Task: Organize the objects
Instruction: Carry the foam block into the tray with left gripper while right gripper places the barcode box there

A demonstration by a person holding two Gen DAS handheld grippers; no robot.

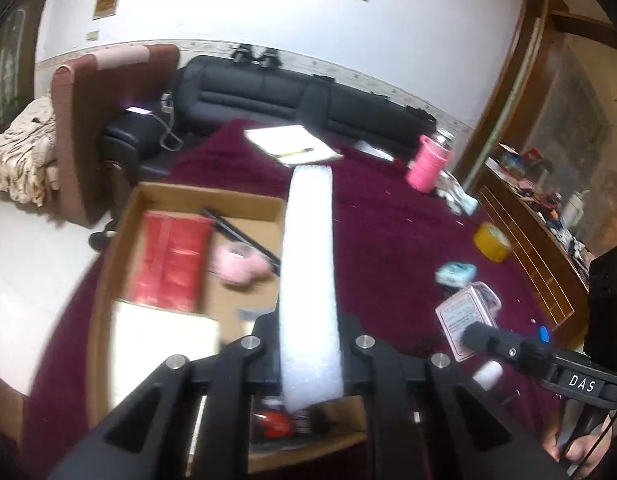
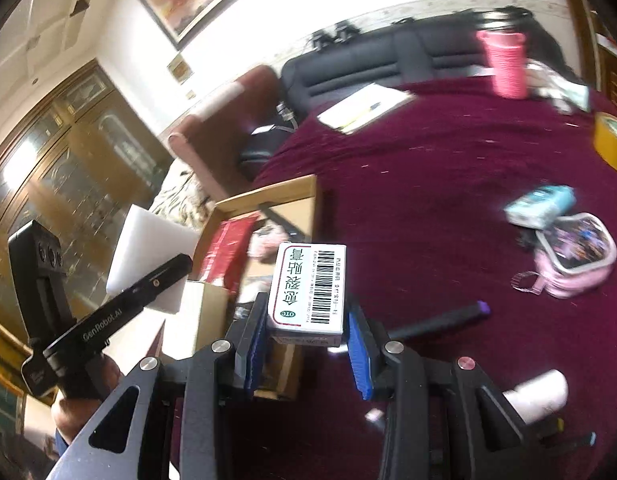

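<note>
Left wrist view shows the left gripper (image 1: pixel 310 360) clenched on a white foam block (image 1: pixel 308 280), long axis pointing away, over the cardboard box (image 1: pixel 204 200). Right gripper (image 2: pixel 308 344) grasps a medicine box (image 2: pixel 308 288); the cardboard box lies just left and beyond it.

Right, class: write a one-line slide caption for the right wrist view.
Right gripper holds a barcoded medicine box beside the cardboard box, while the left gripper carries a white foam block.
</note>
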